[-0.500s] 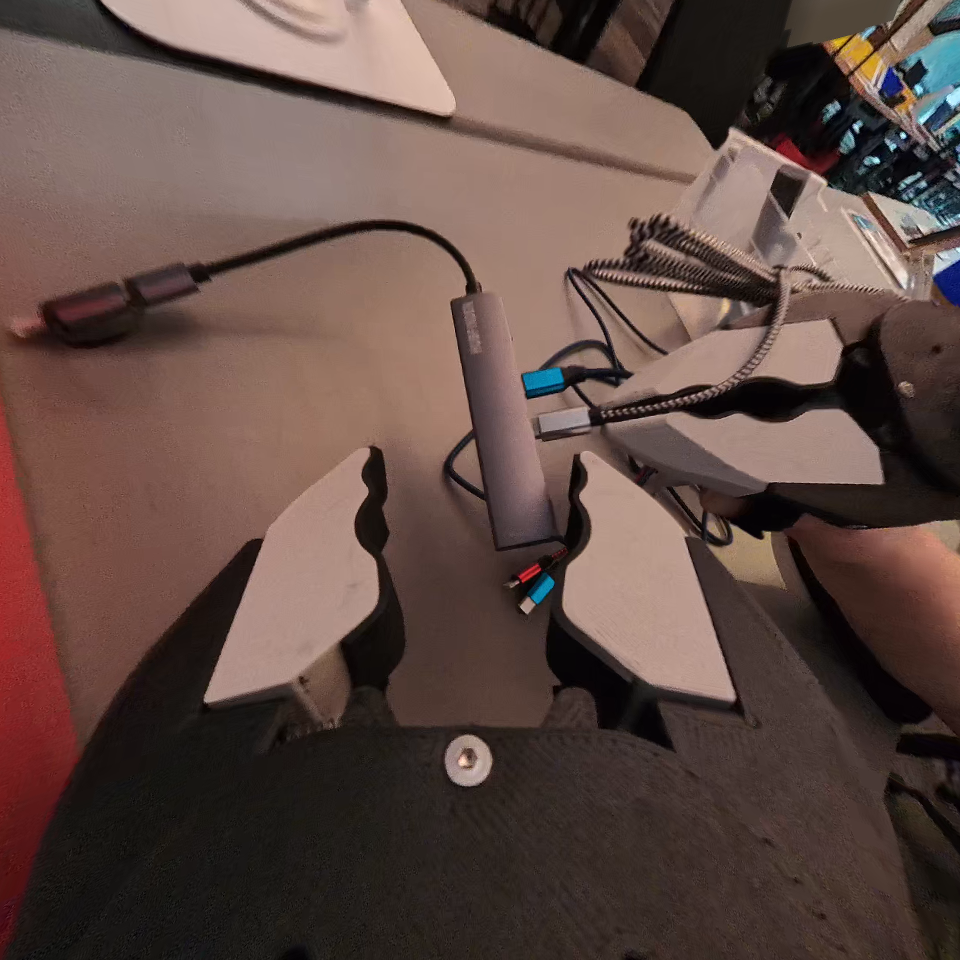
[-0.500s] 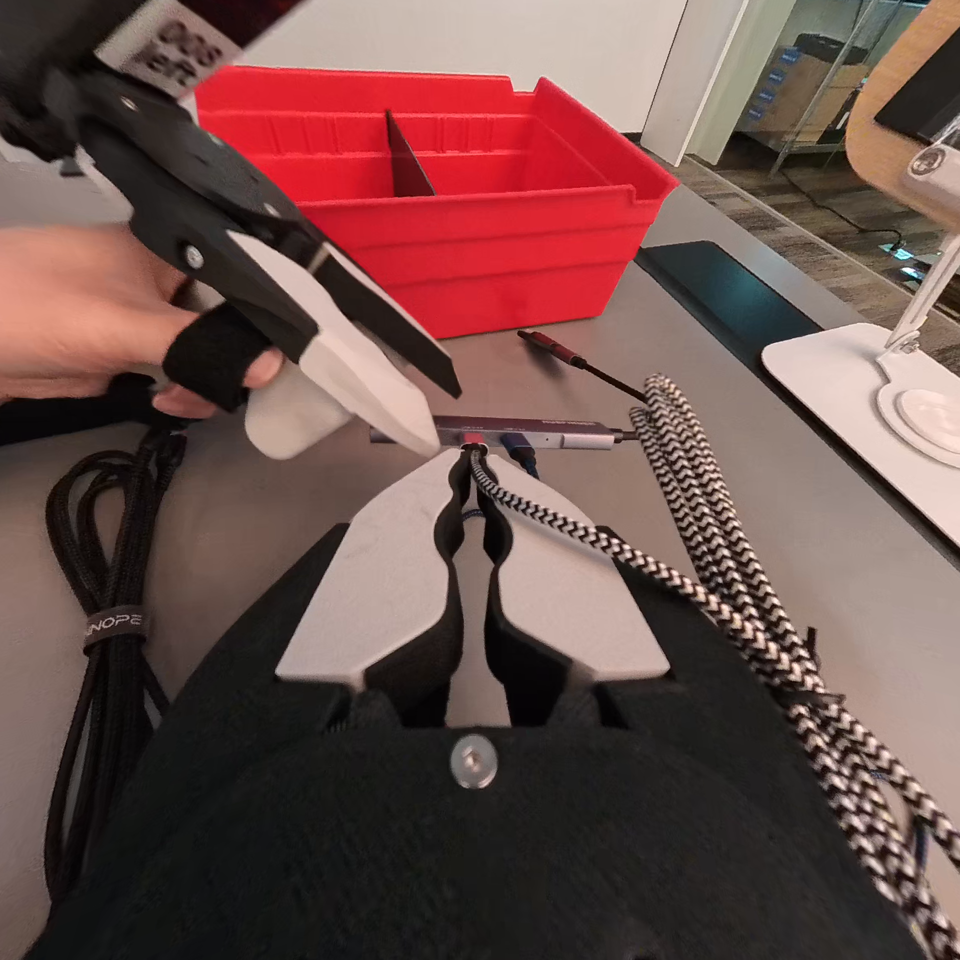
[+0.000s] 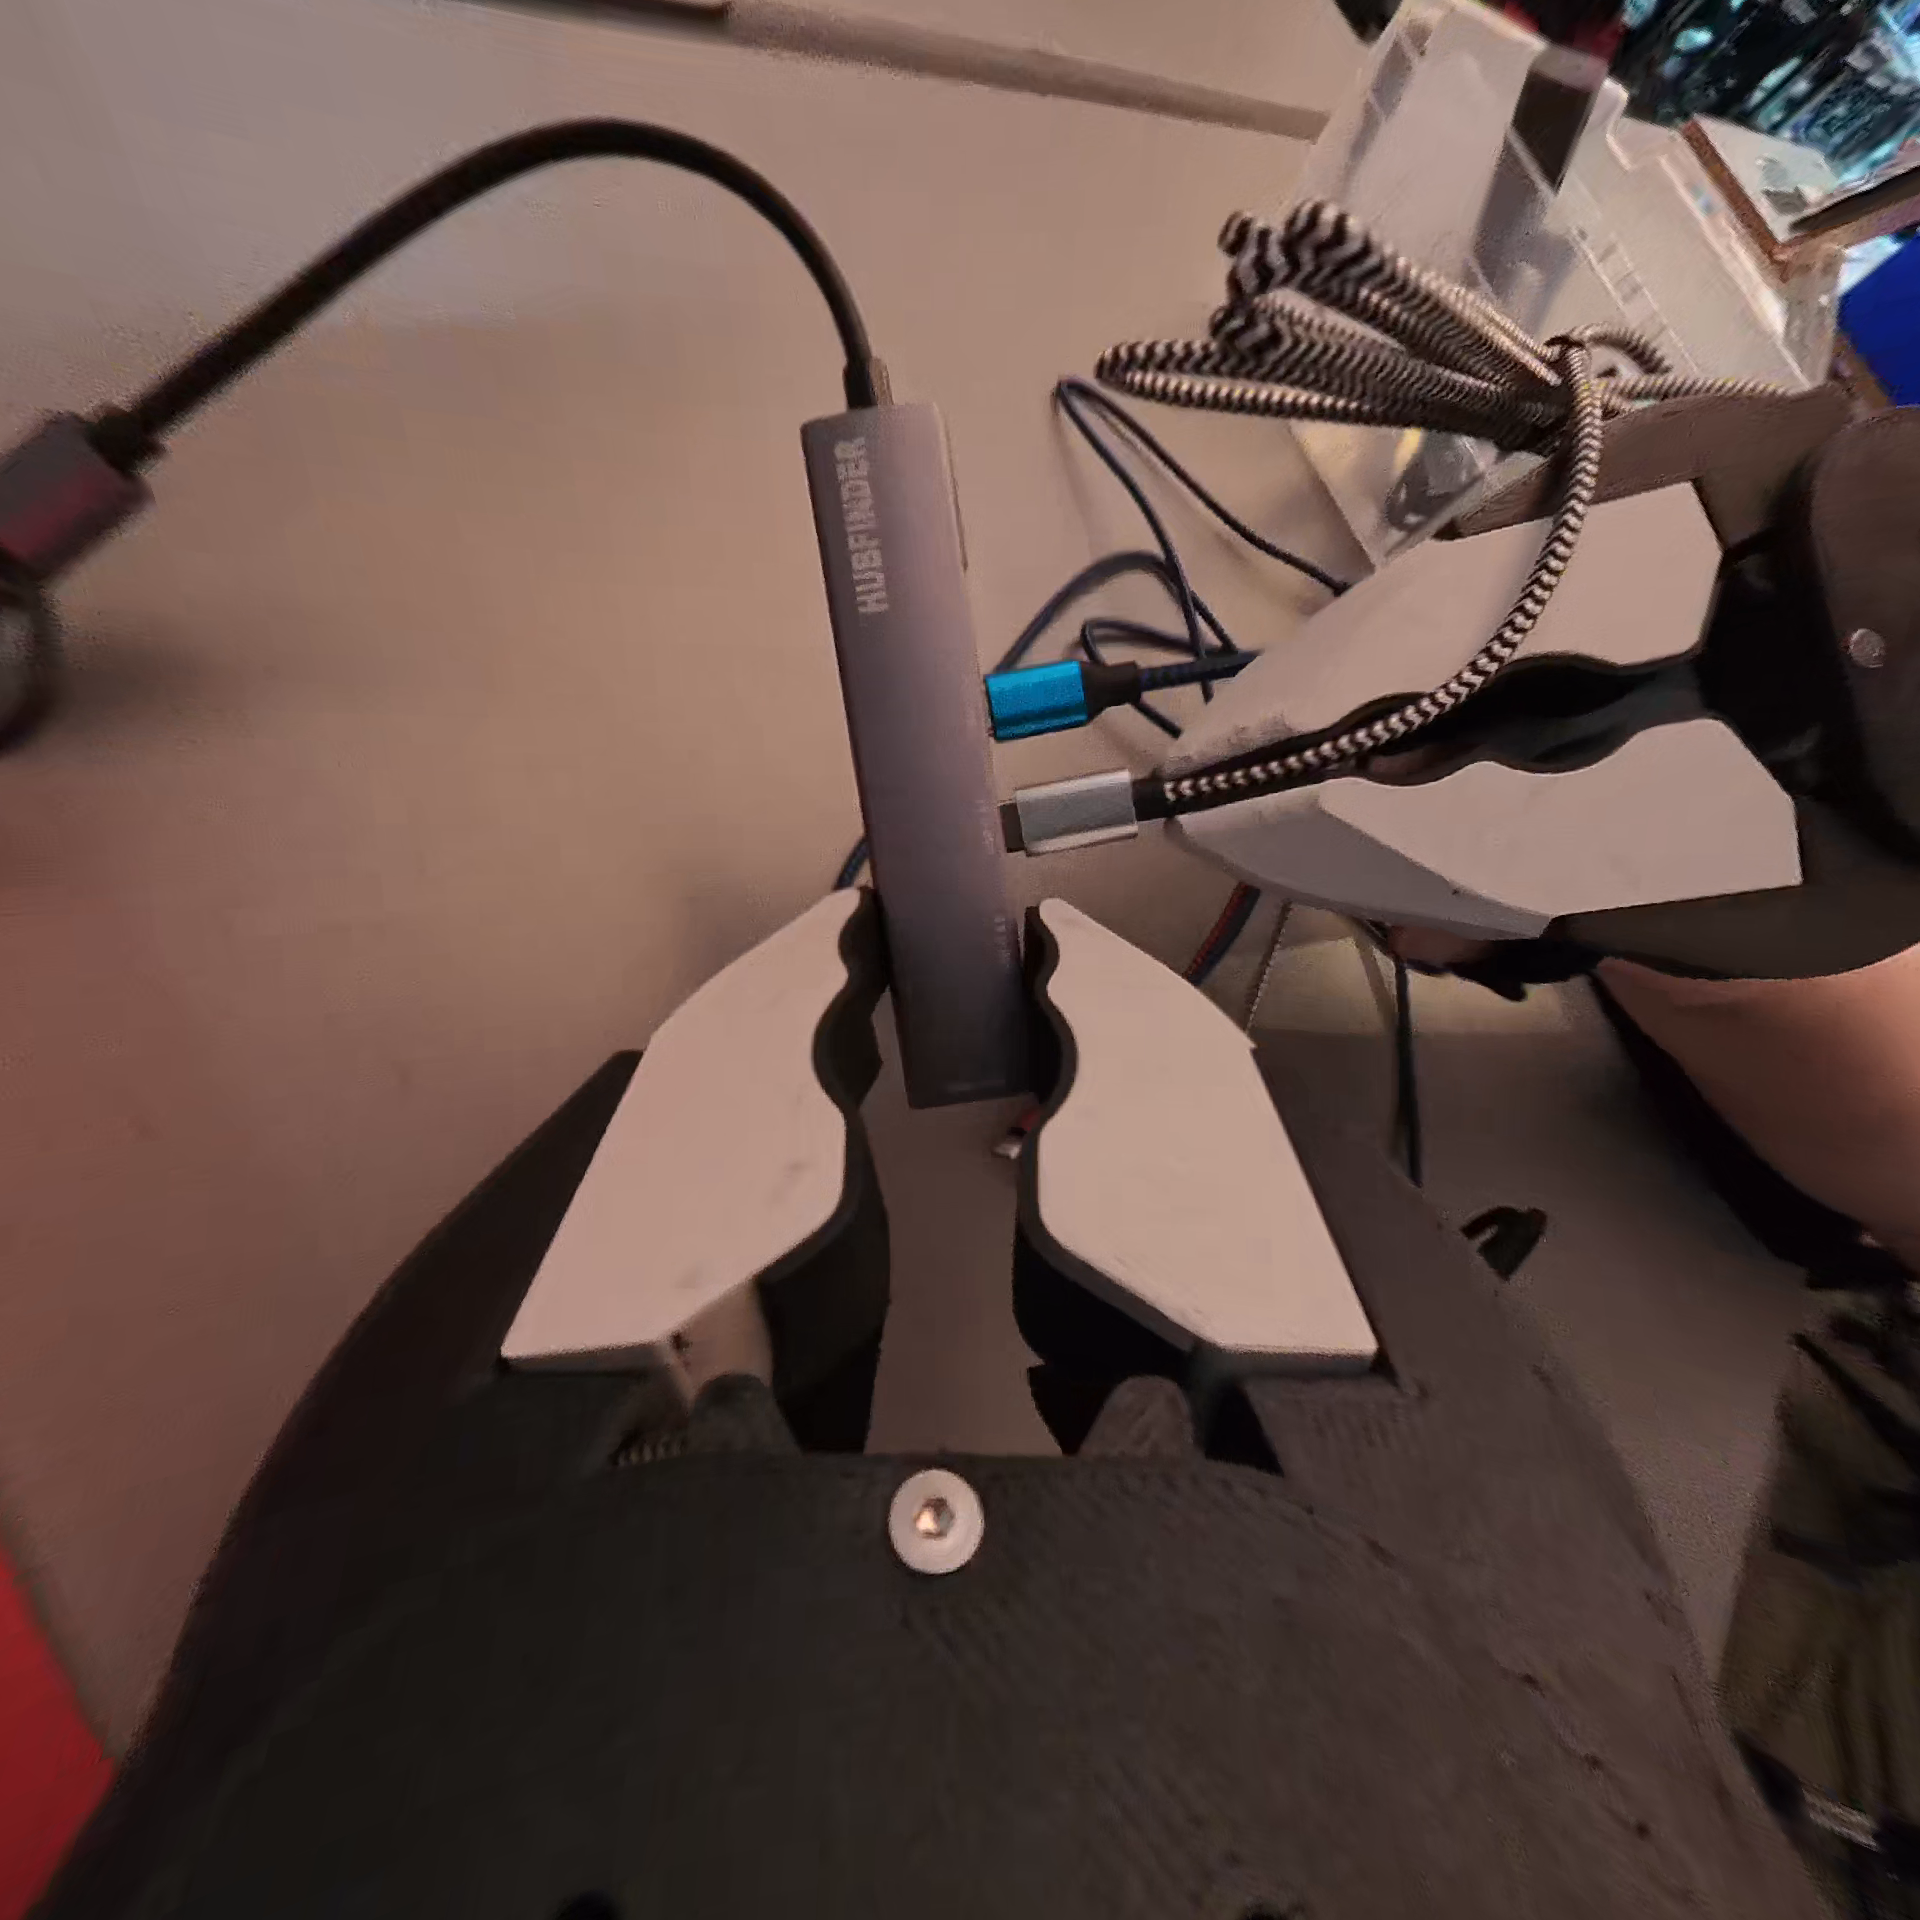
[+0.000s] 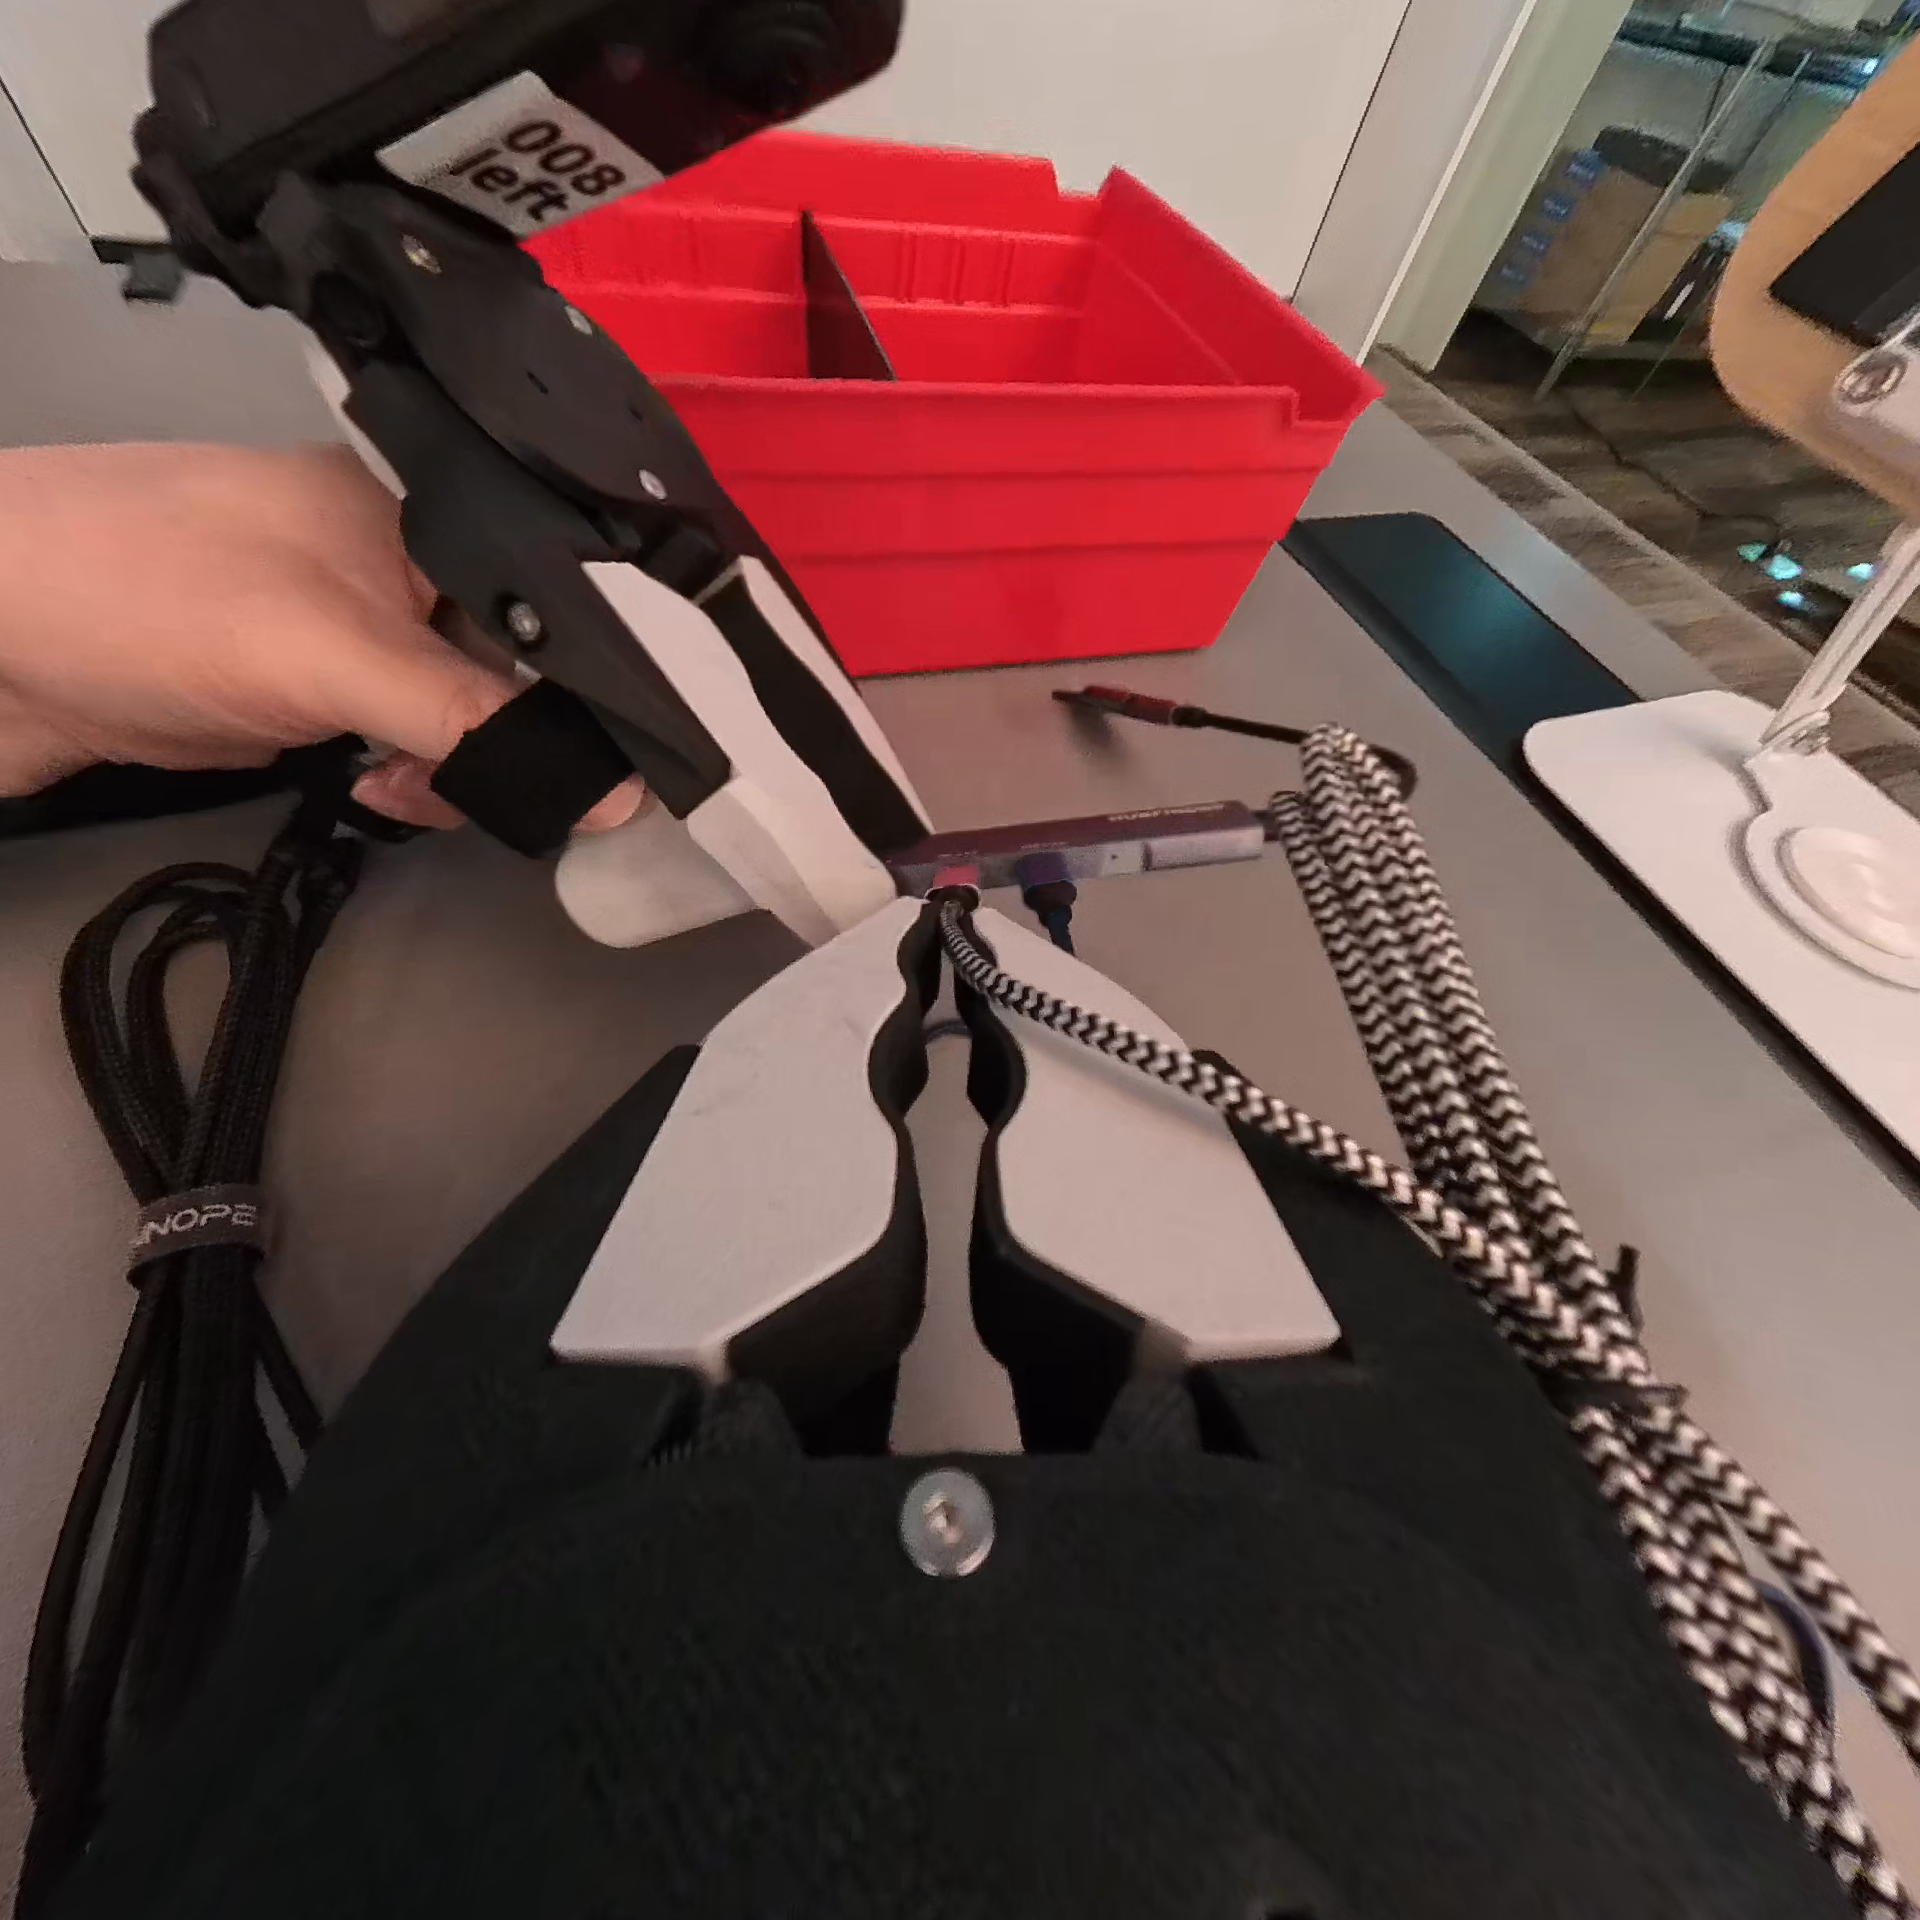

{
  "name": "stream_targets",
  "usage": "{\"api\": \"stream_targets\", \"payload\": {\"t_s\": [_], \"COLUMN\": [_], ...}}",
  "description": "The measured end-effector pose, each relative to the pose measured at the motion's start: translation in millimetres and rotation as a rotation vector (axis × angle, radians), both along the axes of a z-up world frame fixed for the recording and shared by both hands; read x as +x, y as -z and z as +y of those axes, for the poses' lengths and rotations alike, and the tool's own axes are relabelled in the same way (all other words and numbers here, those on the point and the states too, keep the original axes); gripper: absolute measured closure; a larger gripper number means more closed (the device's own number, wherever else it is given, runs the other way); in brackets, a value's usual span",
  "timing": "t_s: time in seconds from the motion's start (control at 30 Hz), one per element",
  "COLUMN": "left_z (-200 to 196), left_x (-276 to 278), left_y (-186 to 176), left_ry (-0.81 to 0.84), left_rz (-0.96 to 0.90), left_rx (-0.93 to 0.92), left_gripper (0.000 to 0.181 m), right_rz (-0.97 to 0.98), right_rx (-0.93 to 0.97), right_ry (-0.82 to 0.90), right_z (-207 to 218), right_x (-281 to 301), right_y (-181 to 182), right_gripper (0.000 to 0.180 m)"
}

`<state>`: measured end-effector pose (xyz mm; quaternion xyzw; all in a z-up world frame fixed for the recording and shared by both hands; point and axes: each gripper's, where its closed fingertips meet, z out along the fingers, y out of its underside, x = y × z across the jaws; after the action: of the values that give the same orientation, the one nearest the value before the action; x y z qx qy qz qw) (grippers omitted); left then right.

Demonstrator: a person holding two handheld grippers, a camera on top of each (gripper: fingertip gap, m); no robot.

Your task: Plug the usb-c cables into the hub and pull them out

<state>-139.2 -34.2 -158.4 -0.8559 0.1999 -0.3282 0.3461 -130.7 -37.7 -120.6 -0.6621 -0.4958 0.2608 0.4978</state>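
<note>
Now the left claw, which stood wide apart beside the hub half a second ago, has closed onto its near end, pinning it to the surface. The right claw stays clamped on the striped cable, its silver plug at a side port beside the blue plug, so a steadied push or pull looks ready.

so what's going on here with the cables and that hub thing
A person works two tools on a grey table. The left hand-held gripper clamps the near end of the slim grey hub. The right hand-held gripper pinches the black-and-white braided cable just behind its silver plug, which sits at a side port of the hub; how deep it is seated cannot be told. A blue plug sits in the next port.
</note>
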Motion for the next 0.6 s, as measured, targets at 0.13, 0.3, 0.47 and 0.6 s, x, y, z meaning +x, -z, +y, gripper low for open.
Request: {"api": "stream_targets", "payload": {"t_s": [0.13,0.3,0.47,0.6], "left_z": [3,1,-3,-5], "left_x": [-3,-3,2,1], "left_y": [-33,-60,-74,-81], "left_ry": [-0.056,-0.12,-0.147,-0.156], "left_rz": [-0.014,0.091,0.116,0.13], "left_rx": [0.179,0.425,0.52,0.572], "left_gripper": [0.156,0.157,0.156,0.157], "right_rz": [0.118,0.175,0.25,0.267], "right_rx": [0.084,0.358,0.445,0.46], "right_ry": [-0.021,-0.013,-0.007,-0.012], "right_z": [-3,-10,-17,-20], "right_x": [2,5,11,11], "right_y": [-23,-46,-61,-66], "right_gripper": [0.177,0.177,0.177,0.177]}}
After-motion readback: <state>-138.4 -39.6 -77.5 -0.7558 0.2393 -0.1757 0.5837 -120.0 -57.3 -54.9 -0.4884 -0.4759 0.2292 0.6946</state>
